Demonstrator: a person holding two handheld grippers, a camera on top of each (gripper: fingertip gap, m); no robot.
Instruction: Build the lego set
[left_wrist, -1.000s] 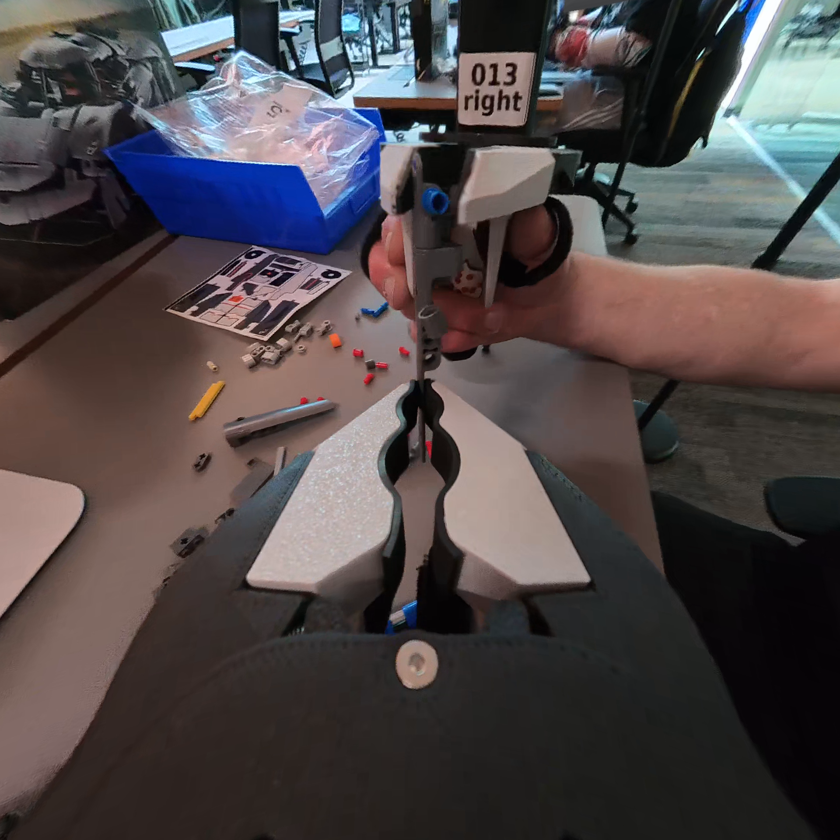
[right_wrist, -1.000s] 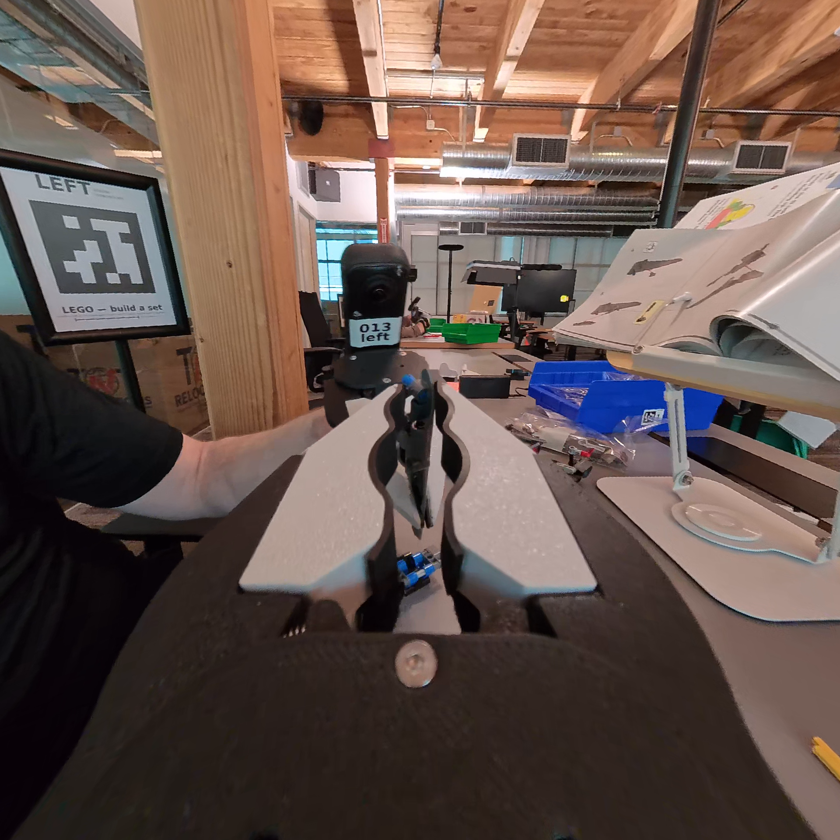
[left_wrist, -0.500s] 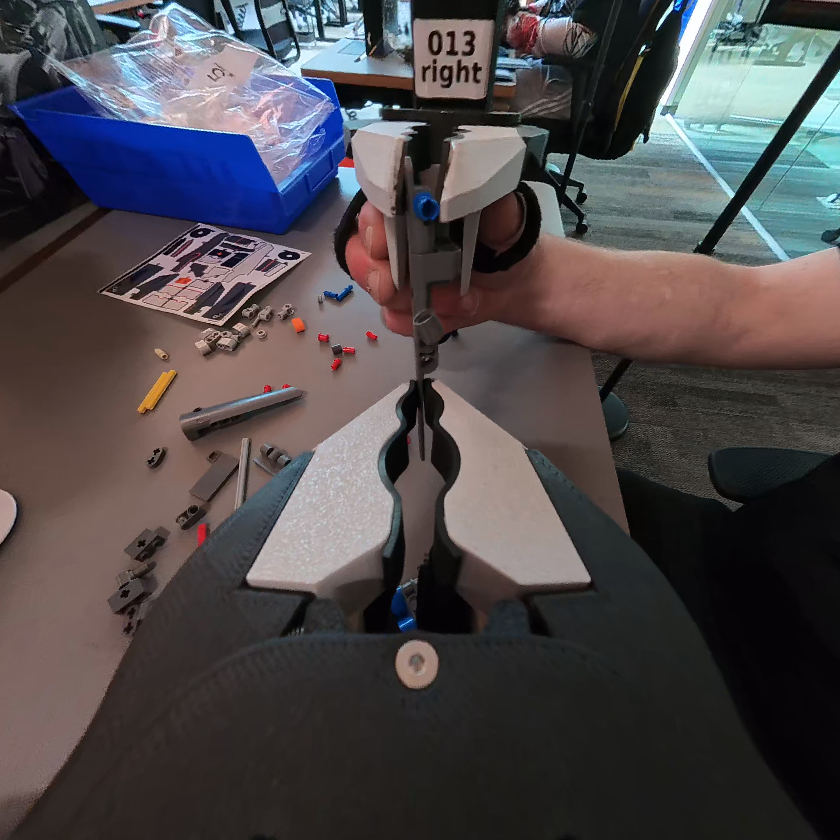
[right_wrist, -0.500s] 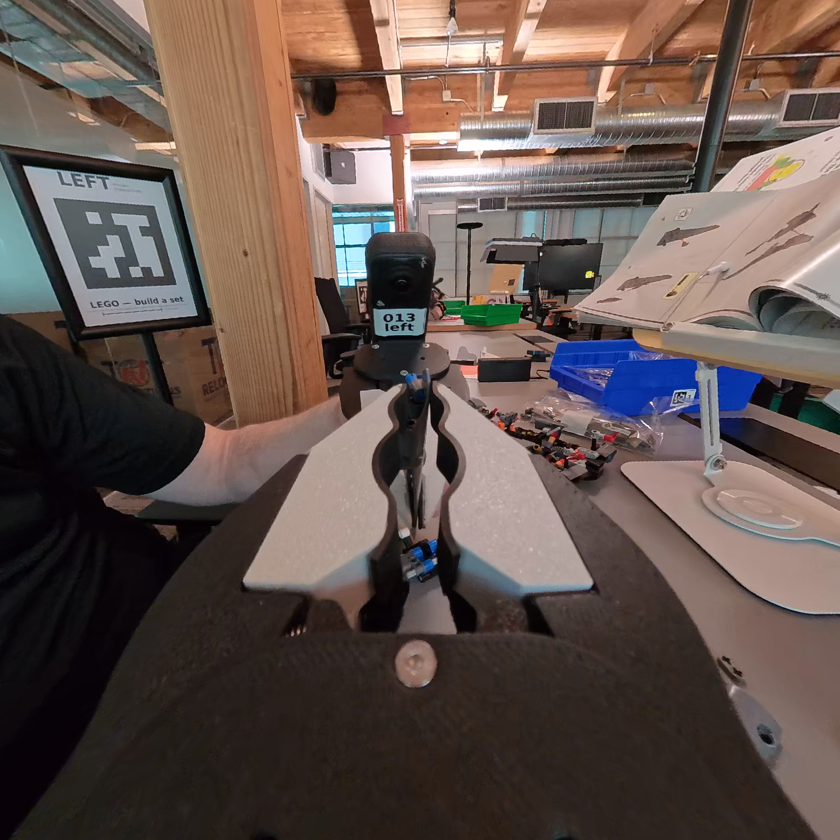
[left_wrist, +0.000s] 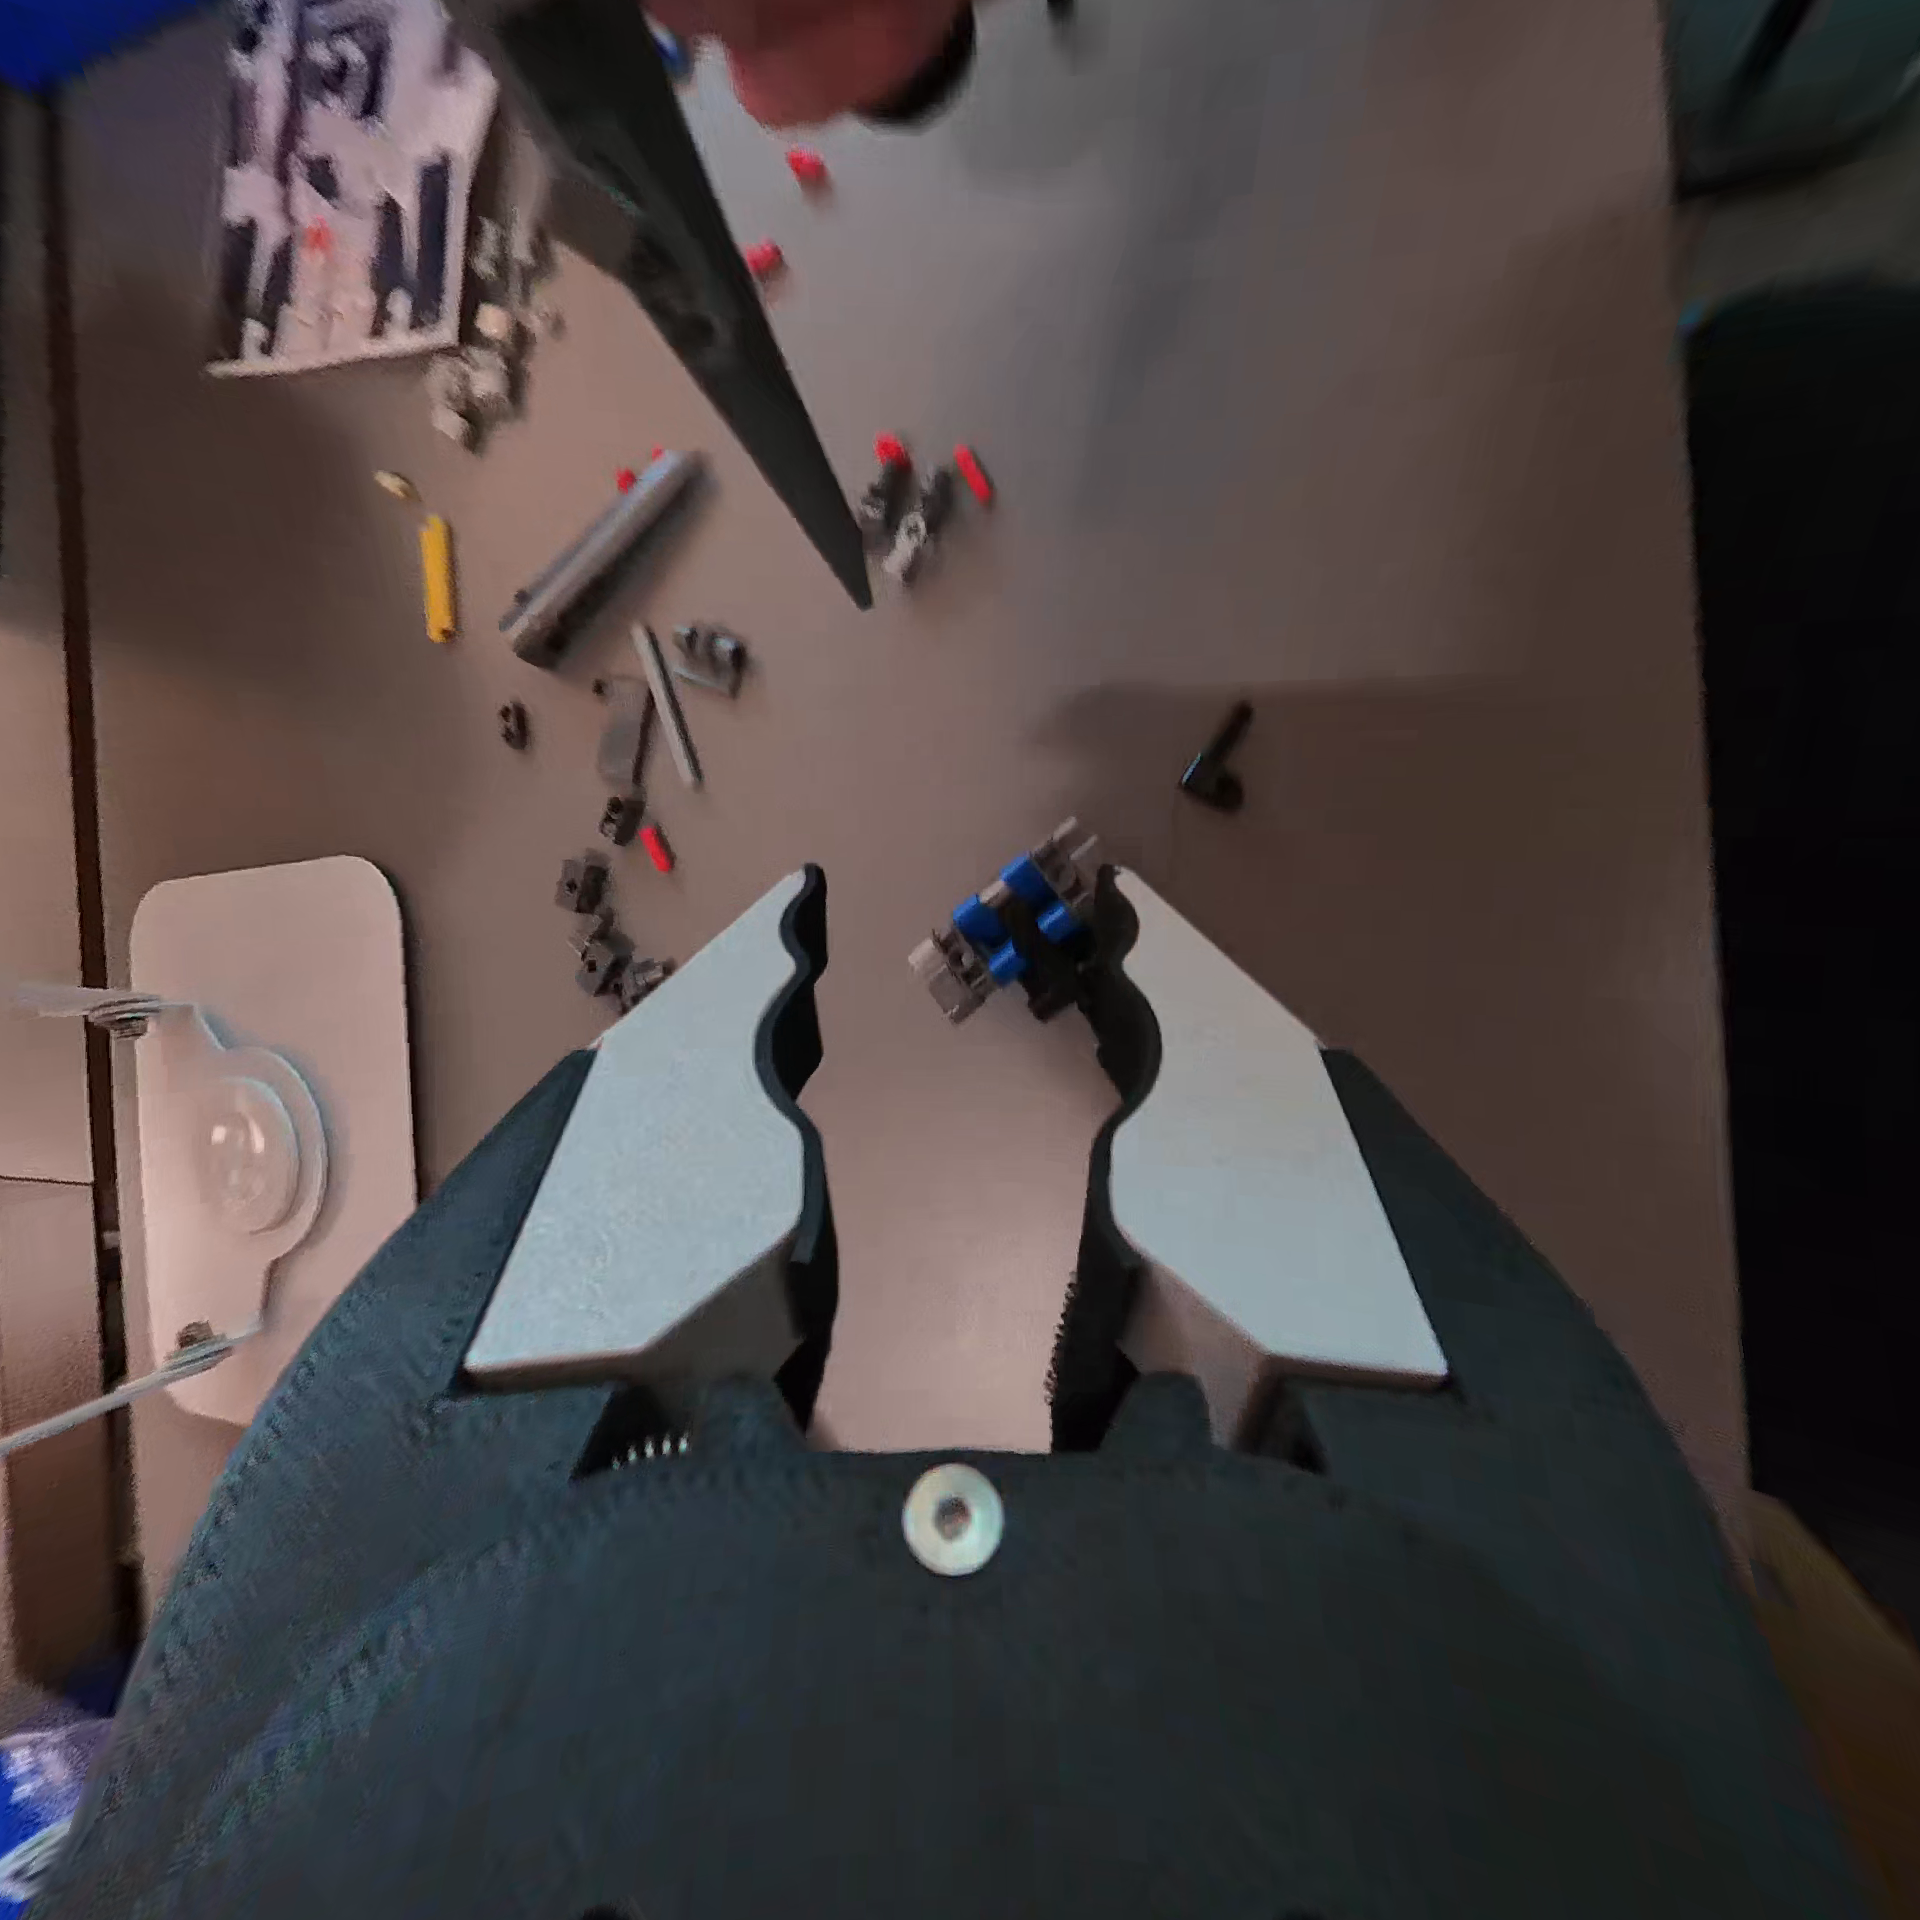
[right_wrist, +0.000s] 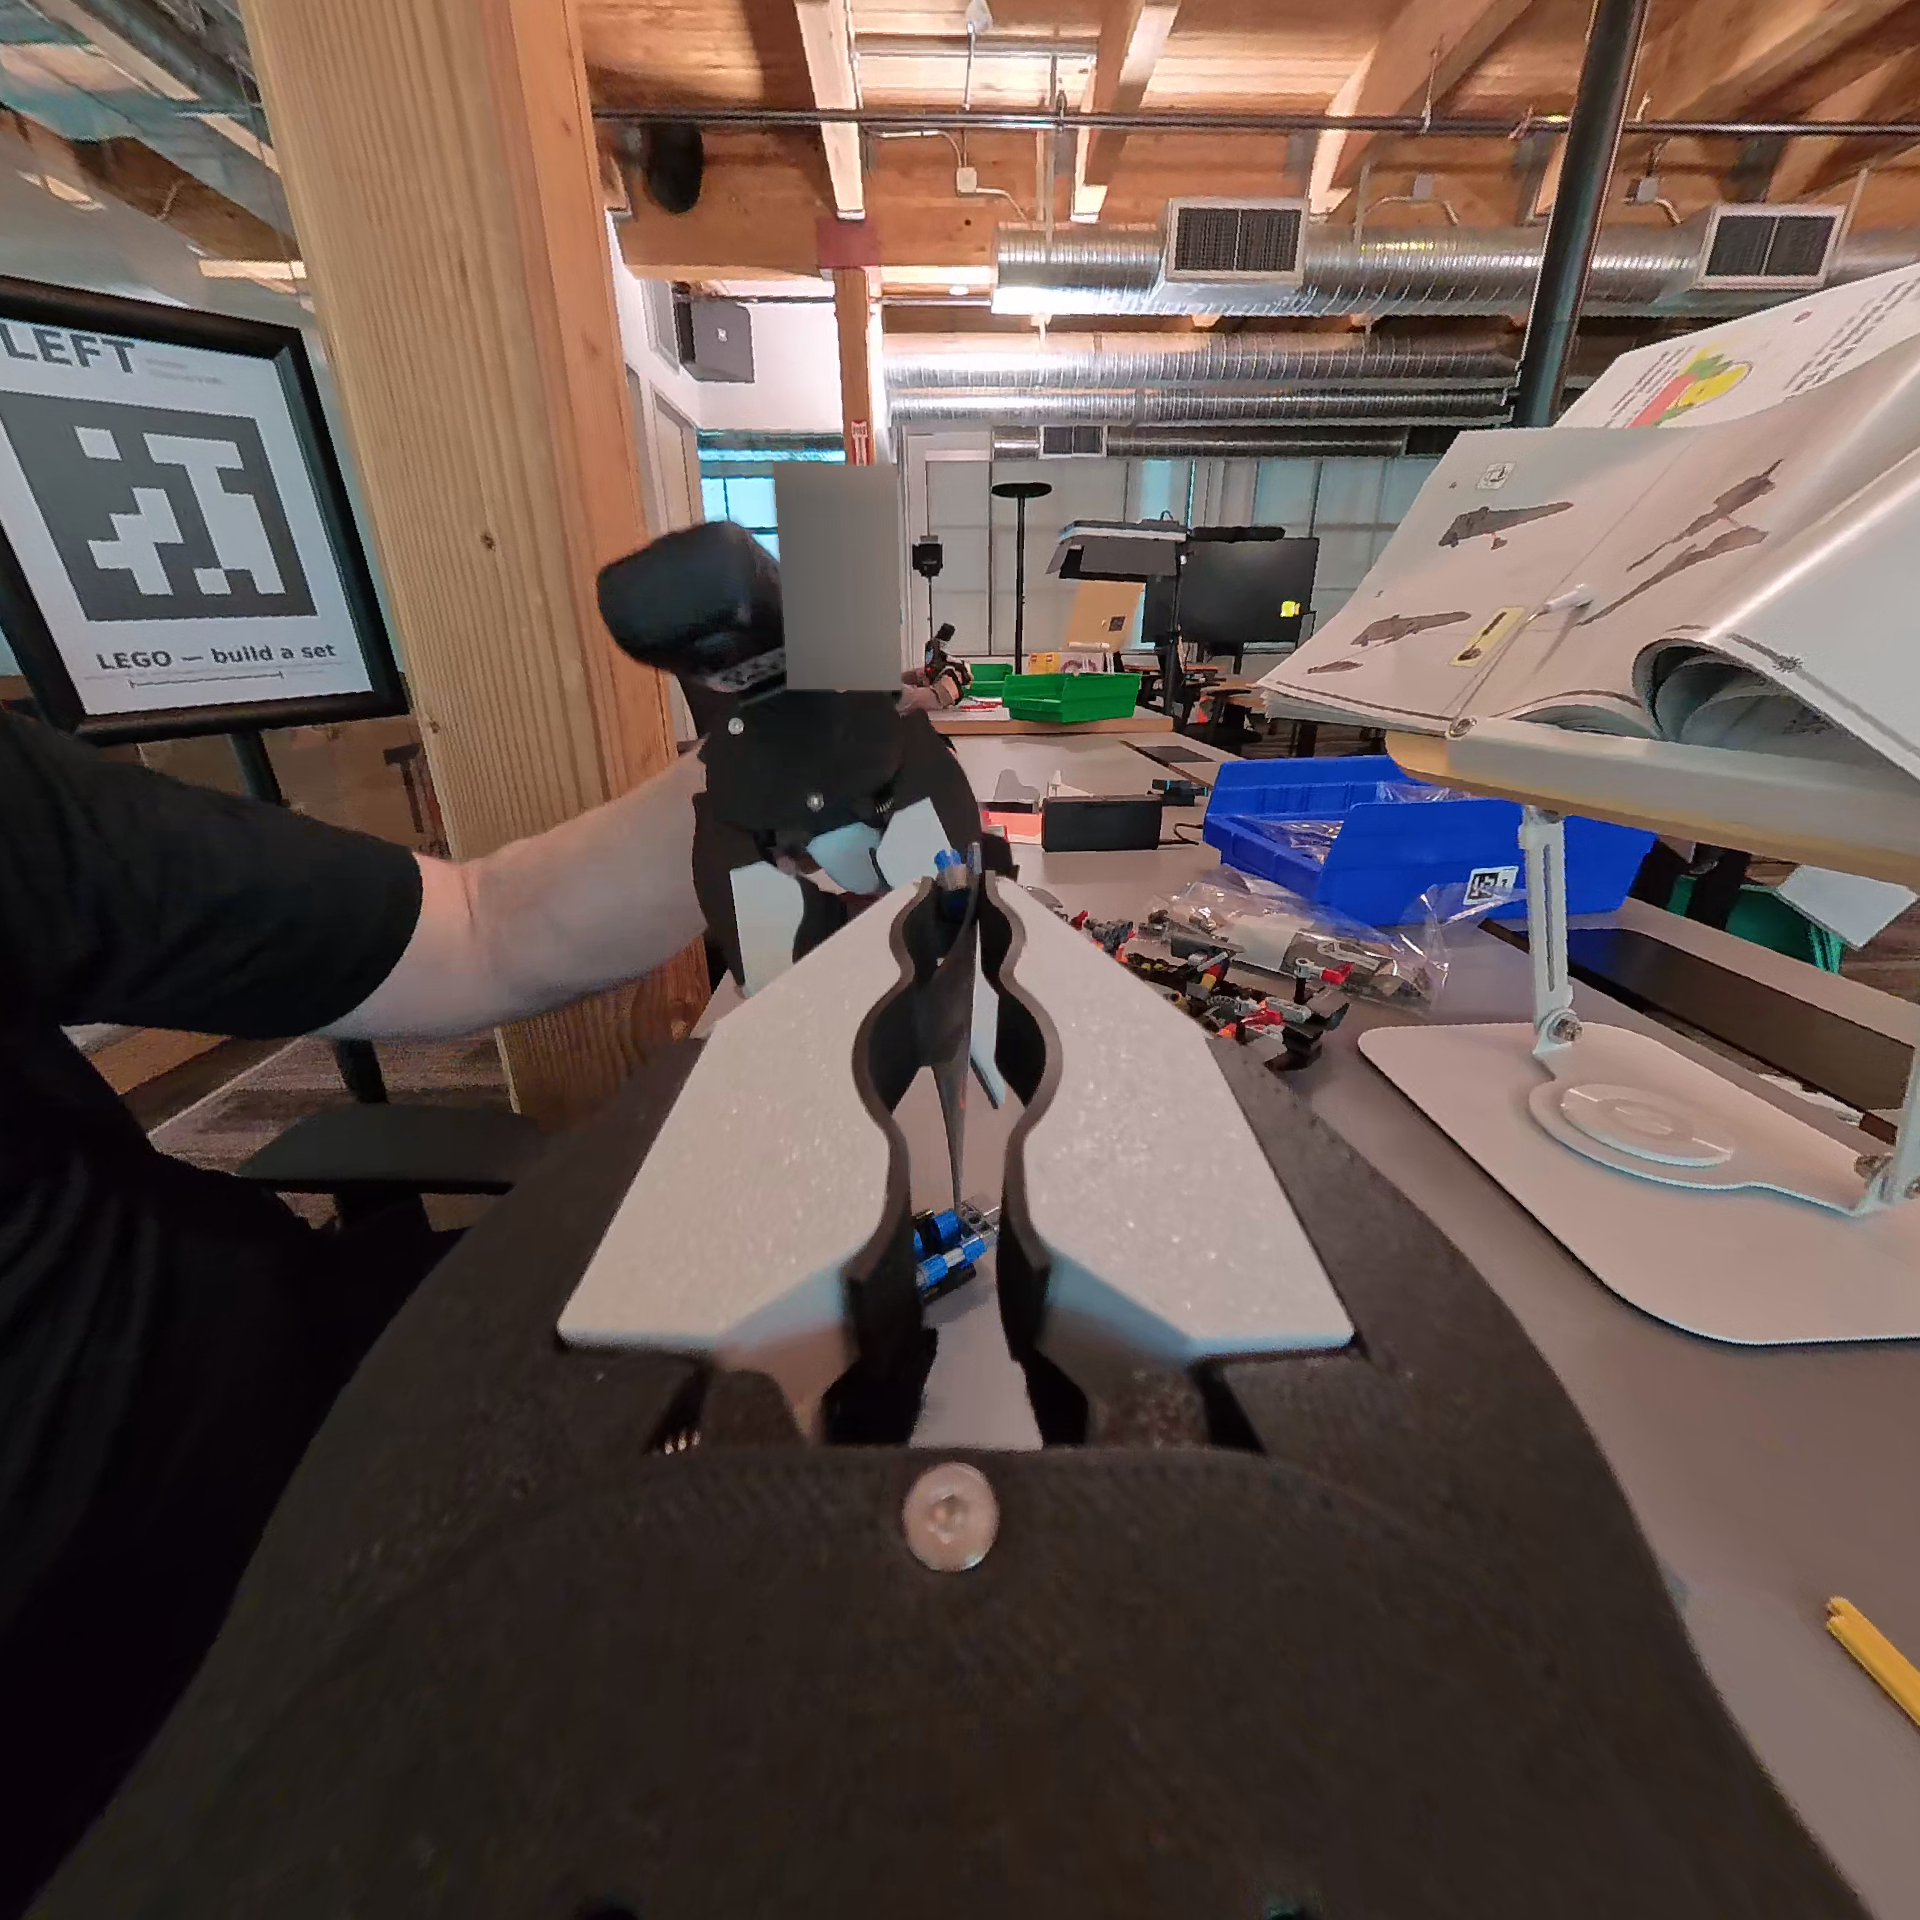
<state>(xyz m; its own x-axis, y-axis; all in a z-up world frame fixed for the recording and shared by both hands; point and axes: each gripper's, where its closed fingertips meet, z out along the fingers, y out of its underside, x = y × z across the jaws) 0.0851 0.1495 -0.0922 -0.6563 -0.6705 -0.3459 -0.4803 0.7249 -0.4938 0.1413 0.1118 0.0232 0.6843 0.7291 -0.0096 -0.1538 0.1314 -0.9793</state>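
Grey wedge (right_wrist: 954, 1023) sits clamped in your right gripper (right_wrist: 951, 904) at frame centre; your left gripper (left_wrist: 961, 914) gapes over the blue-pinned subassembly (left_wrist: 1003, 930) on the table (left_wrist: 1299, 416). Loose pieces (left_wrist: 623, 717) fill the upper left: the build looks early.

We've got our left gripper (left_wrist: 961, 914) spread wide over the grey table (left_wrist: 1299, 416); blue-and-grey lego assembly (left_wrist: 1003, 925) sits mid-frame, just beside its right finger.

Yellow axle (left_wrist: 440, 578); blue-grey lego assy (left_wrist: 1003, 925)
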